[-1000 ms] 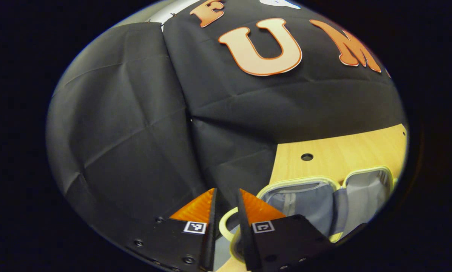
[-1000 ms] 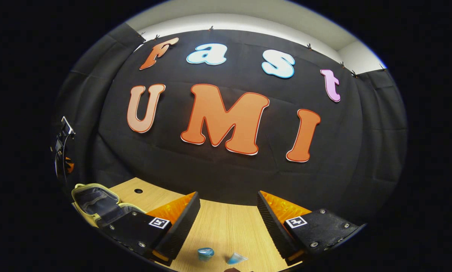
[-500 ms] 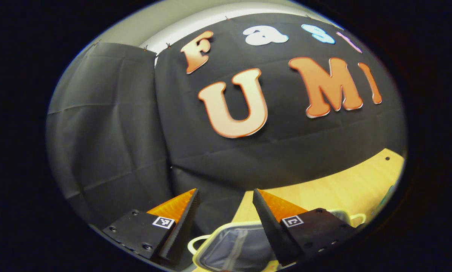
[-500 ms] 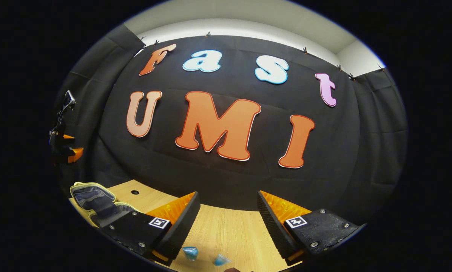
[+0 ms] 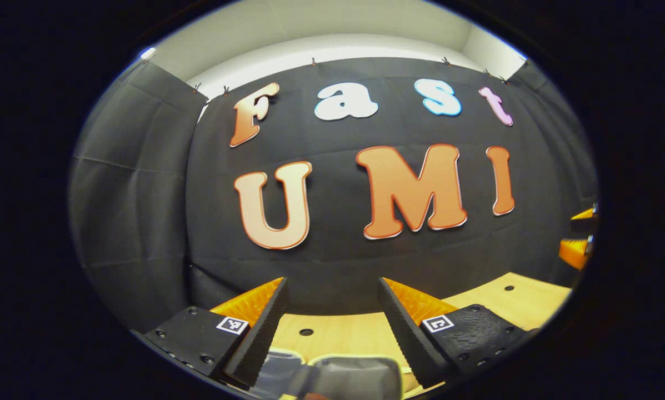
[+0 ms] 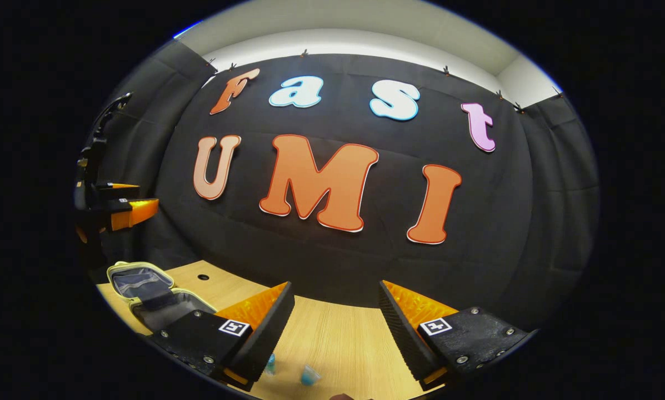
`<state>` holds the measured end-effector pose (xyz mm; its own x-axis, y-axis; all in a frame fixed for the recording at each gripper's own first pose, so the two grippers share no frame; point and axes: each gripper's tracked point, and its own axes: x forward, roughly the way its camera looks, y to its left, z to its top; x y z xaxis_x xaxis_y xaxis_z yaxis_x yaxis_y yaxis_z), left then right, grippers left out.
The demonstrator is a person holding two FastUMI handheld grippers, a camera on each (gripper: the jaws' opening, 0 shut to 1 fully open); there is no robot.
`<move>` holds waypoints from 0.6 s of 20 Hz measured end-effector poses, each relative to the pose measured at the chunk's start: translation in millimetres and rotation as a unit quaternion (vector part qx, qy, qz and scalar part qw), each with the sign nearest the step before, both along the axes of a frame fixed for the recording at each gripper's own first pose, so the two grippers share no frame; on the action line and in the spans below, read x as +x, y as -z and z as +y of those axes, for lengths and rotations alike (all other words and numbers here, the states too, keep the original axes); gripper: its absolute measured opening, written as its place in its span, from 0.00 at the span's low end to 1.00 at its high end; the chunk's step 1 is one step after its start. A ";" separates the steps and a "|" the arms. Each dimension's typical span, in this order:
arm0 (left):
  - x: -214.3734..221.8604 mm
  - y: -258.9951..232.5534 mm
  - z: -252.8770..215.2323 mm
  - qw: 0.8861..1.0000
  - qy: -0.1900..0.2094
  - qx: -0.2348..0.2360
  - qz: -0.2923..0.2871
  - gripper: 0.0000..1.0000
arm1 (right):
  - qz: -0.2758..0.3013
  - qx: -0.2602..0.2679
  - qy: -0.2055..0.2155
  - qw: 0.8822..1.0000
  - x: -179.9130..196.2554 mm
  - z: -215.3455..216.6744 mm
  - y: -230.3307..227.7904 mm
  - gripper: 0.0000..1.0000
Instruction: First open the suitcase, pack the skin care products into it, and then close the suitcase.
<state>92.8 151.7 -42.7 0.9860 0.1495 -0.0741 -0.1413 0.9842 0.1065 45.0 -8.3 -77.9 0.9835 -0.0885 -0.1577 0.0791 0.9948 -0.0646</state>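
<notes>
Wooden tabletop (image 6: 338,339) runs out under both my tools to the black cloth wall (image 6: 532,233). Nearest, in the right gripper view, my right gripper (image 6: 336,325) hangs with its fingers spread wide and nothing between them. Just below that gap, at the near edge, sit two small blue skin care items (image 6: 309,376); they are cut off by the edge of the view, so I cannot tell their shape. I judge them light, small and probably slick plastic, likely to squirt out of a hard pinch, so I would take each across its widest part, low down, with a gentle squeeze.

My left gripper (image 5: 332,328) is likewise released and holds nothing. Directly under it lies the suitcase (image 5: 332,378), already unzipped and lying open, its grey lining showing. In the right gripper view the suitcase (image 6: 143,289) sits at the far left of the table, well apart from the blue items. It looks soft-sided with a pale piped rim, so I expect the lid to flop rather than hinge stiffly; the rim or the zip edge seems the best hold for closing. Packing has not begun, as far as I can judge.
</notes>
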 end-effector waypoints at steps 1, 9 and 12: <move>4.1 -5.6 -12.6 1.000 0.008 -0.005 -0.006 1.00 | 0.000 0.000 -0.001 1.000 -0.9 -3.0 1.3 0.95; 13.6 30.2 -120.8 0.995 0.097 -0.013 0.029 0.98 | 0.030 0.013 -0.009 0.999 -3.0 -14.0 31.8 0.96; 8.7 59.4 -159.1 0.990 0.131 -0.025 0.052 0.98 | 0.035 0.012 -0.004 0.999 0.7 -20.1 36.7 0.95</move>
<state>101.6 -7.4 -102.0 0.9768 -0.1176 -0.1788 0.1295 0.9900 0.0567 45.7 -28.4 -114.6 0.9709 -0.0753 -0.2273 0.0668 0.9968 -0.0449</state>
